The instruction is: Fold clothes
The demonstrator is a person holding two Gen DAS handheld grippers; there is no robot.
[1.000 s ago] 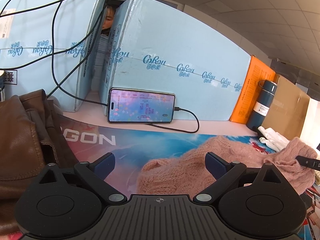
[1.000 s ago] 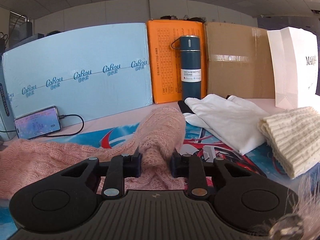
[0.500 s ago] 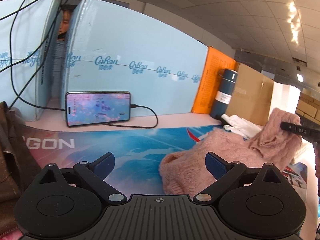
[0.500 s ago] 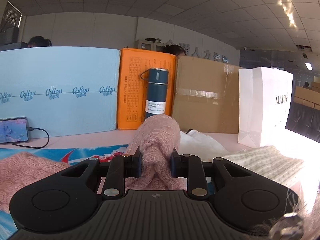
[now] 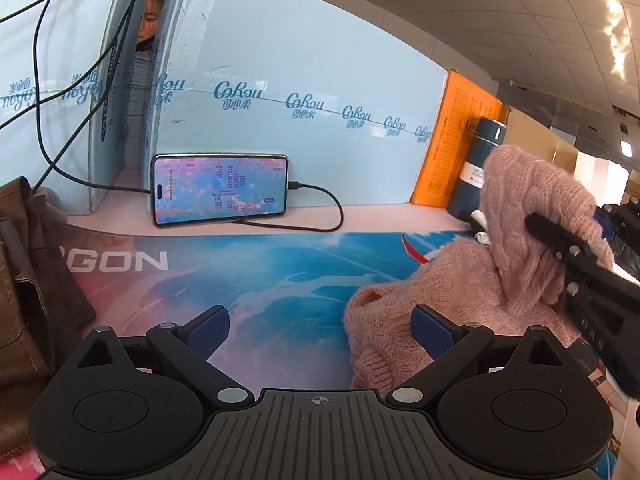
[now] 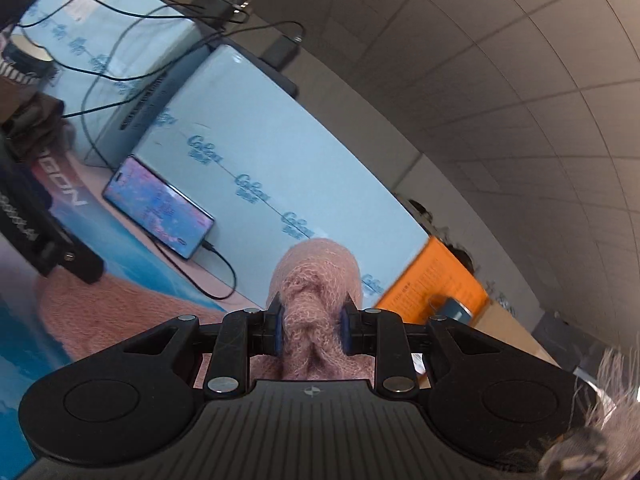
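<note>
A pink knit sweater (image 5: 452, 292) lies bunched on the printed desk mat (image 5: 256, 280), its right part lifted. My right gripper (image 6: 312, 330) is shut on a fold of the pink sweater (image 6: 316, 280) and holds it up, tilted; it shows in the left wrist view (image 5: 560, 244) at the right. My left gripper (image 5: 320, 326) is open and empty, low over the mat, its right finger close beside the sweater's edge.
A phone (image 5: 220, 189) on a cable leans against light blue boxes (image 5: 300, 92) at the back. An orange box (image 5: 452, 144) and a dark blue bottle (image 5: 476, 168) stand at the back right. A brown leather jacket (image 5: 28, 272) lies at the left.
My right gripper has lifted the sweater fold higher and tilted over toward the left. My left gripper stays open, and its view has swung slightly back left.
</note>
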